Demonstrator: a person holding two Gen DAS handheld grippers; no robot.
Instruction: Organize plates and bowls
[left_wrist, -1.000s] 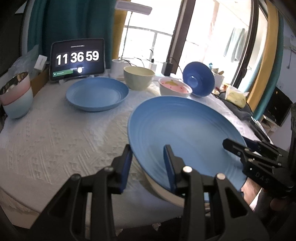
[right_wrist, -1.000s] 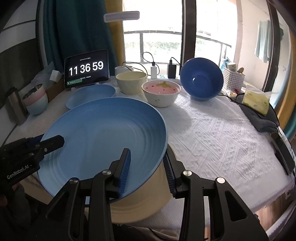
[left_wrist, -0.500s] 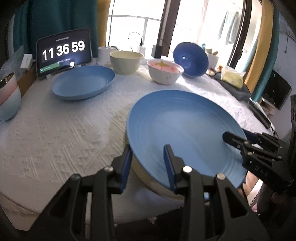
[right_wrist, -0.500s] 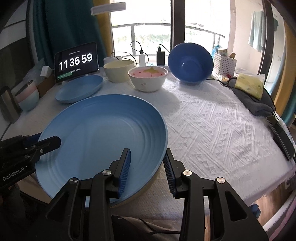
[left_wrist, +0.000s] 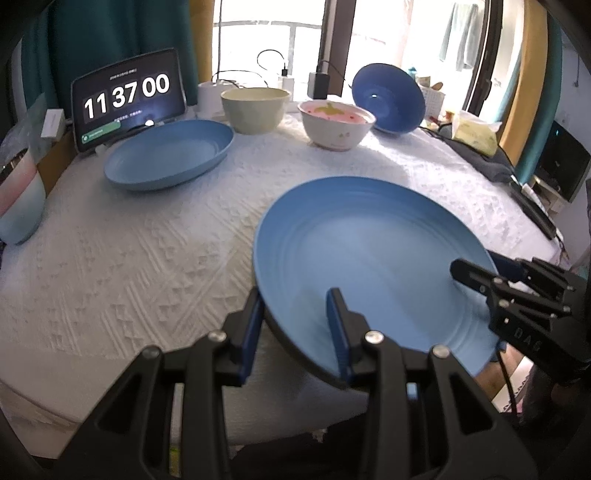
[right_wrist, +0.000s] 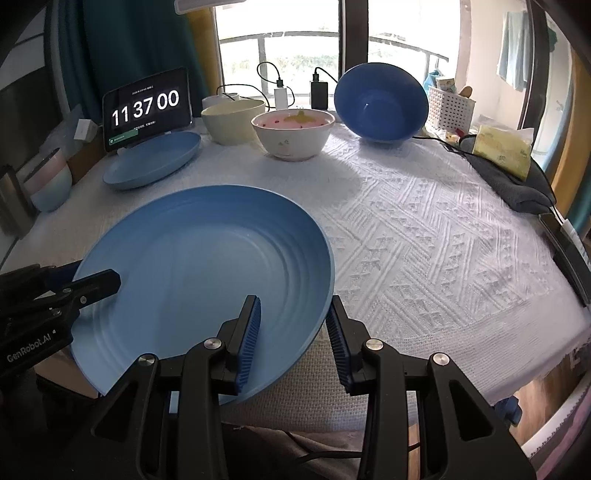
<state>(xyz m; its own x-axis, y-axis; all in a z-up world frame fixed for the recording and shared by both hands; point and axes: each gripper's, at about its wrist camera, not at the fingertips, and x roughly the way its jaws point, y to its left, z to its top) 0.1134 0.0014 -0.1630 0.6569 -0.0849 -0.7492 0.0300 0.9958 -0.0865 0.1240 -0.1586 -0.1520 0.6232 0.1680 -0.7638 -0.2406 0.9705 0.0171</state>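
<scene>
Two sets of tongs grip one large blue plate (left_wrist: 369, 258) by opposite rims at the near edge of the surface (left_wrist: 129, 266). The left tongs (left_wrist: 295, 328) clamp the plate's left rim, one blue pad under the rim and one on the plate's upper face; the right tongs (right_wrist: 293, 332) clamp the right rim the same way. Both sets point steeply down and forward, and each shows in the other's camera at the far side of the plate. The plate hangs partly past the surface's front edge, tilted slightly; whether its underside touches the cloth cannot be told.

Beyond the plate, the white textured cloth lies bare across the middle of the surface, widest to the right. Further back and left rests a smaller blue plate (right_wrist: 153, 162), just in front of a tablet clock (right_wrist: 147, 107). Stacked pastel bowls (right_wrist: 50, 181) stand at the left edge. Along the back row stand a cream bowl (right_wrist: 232, 122), a white bowl with a pink inside (right_wrist: 293, 134) and a dark blue bowl (right_wrist: 380, 103) tipped on its side, before the window. A dark cloth (right_wrist: 513, 184) and a yellow packet (right_wrist: 504, 149) crowd the far right edge.
</scene>
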